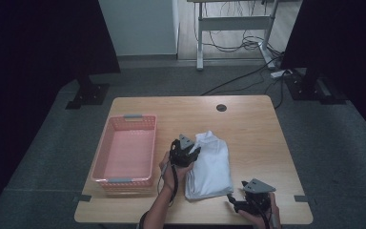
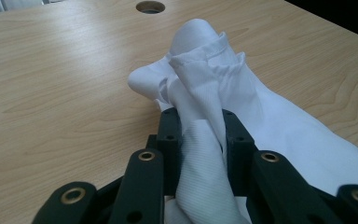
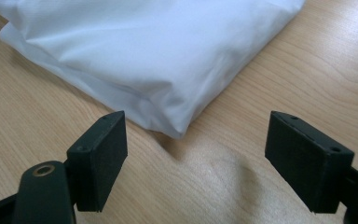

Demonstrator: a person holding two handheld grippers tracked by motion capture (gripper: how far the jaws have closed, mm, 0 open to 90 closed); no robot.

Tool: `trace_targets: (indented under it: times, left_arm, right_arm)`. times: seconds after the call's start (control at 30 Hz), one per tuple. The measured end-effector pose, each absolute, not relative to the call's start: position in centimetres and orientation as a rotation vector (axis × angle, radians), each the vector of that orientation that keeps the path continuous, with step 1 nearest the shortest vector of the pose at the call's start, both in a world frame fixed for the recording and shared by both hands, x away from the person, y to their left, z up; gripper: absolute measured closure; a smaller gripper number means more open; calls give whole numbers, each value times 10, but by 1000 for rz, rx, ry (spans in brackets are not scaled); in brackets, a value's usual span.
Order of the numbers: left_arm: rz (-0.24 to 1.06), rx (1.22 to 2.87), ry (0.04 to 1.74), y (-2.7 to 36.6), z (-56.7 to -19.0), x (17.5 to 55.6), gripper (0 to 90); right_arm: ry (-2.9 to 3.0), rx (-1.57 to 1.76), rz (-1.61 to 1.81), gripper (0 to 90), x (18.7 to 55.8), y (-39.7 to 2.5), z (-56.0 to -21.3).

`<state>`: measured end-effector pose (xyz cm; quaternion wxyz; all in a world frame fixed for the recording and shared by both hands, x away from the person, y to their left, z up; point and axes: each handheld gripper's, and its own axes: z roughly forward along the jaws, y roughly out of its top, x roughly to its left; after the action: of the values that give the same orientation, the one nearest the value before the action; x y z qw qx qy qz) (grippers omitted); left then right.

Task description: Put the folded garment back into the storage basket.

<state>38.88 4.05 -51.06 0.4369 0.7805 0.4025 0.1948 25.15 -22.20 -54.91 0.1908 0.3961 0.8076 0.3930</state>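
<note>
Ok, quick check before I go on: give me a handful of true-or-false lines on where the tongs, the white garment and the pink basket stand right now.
1. The left tongs are shut on a fold of the white garment. True.
2. The right tongs already grip the garment's near corner. False: they are open, their jaws apart over bare table, the corner just ahead of them.
3. The pink basket holds the garment. False: the garment lies on the table beside the basket, on its right in the high view.
4. The garment is folded into a compact bundle. True.
5. The basket stands to the left of the left tongs in the high view. True.
</note>
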Motion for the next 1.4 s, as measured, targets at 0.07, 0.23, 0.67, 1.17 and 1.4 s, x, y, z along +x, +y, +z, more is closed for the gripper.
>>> trace_targets:
  times: [0.07,0.23,0.67,1.17,1.4]
  left_arm:
    - [485,1944,998,39,-510,389,726]
    - [484,1946,996,39,-511,389,726]
    - [485,1950,993,38,-510,388,727]
    - [487,1954,990,37,-509,387,727]
    - [488,1953,990,37,-509,387,728]
  right_arm:
    - [2273,1108,1103,210,254,-220,-549]
    - [2284,1102,1099,210,258,-217,-549]
    - [2301,1089,1088,212,267,-209,-548]
    - [2332,1079,1069,218,277,-199,-550]
    - [2347,1089,1061,237,283,-194,-552]
